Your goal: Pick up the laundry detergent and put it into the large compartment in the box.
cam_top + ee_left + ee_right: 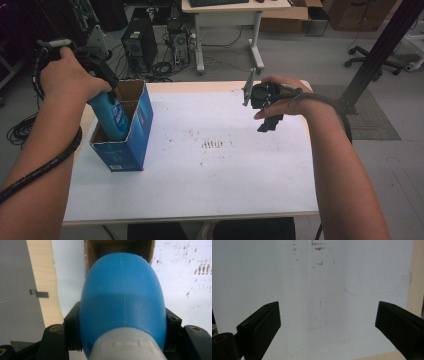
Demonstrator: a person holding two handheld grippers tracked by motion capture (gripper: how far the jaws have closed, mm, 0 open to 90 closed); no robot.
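I see my left gripper (122,340) clamped on a smooth blue plastic bottle (122,297) with a grey cap, its lower end inside the open blue cardboard box (125,127) at the table's left; my right gripper (327,320) hangs with jaws wide apart, holding nothing, over the stained white table sheet (312,277).

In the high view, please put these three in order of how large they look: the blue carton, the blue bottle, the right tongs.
1. blue carton, clearly largest.
2. blue bottle, though its lower part is hidden inside the carton.
3. right tongs, smallest, partly covered by the hand; close to the bottle's visible part, so this ranking is unsure.
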